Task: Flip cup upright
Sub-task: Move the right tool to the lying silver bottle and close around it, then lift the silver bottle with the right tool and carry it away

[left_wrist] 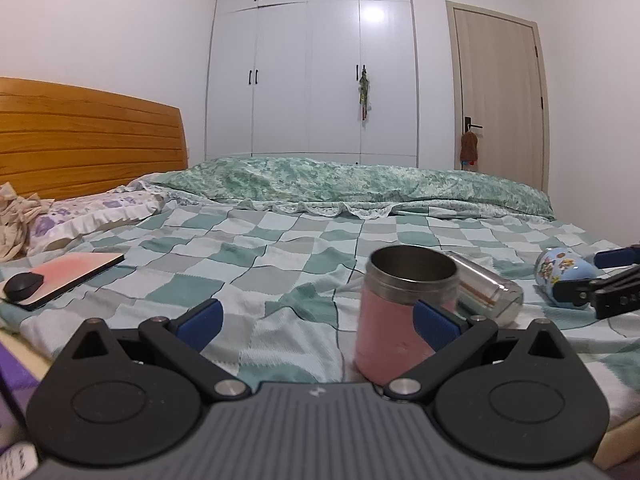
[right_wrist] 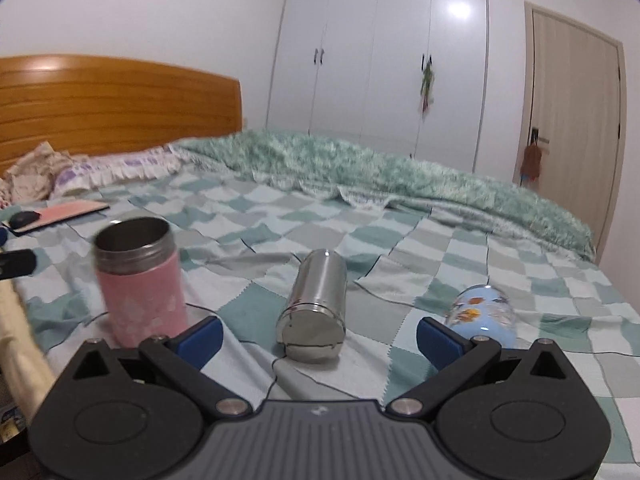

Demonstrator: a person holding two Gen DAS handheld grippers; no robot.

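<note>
Pink cup (right_wrist: 140,276): upright on bed (right_wrist: 400,248); steel cup (right_wrist: 316,304) beside it lies sideways. Both grippers' fingers spread, empty. Next, probably: right gripper (right_wrist: 318,336) closes around steel cup.

Pink-sleeved steel cup (right_wrist: 138,280) – brushed metal rim, matt pink wrap; silver cylindrical steel flask (right_wrist: 316,308) – glossy, mirror-smooth; blue cartoon-print cup (right_wrist: 482,314) with a glossy finish; green-checked cloth bedsheet (right_wrist: 420,248), soft woven; orange slatted wooden headboard (left_wrist: 92,136), lacquered sheen
</note>
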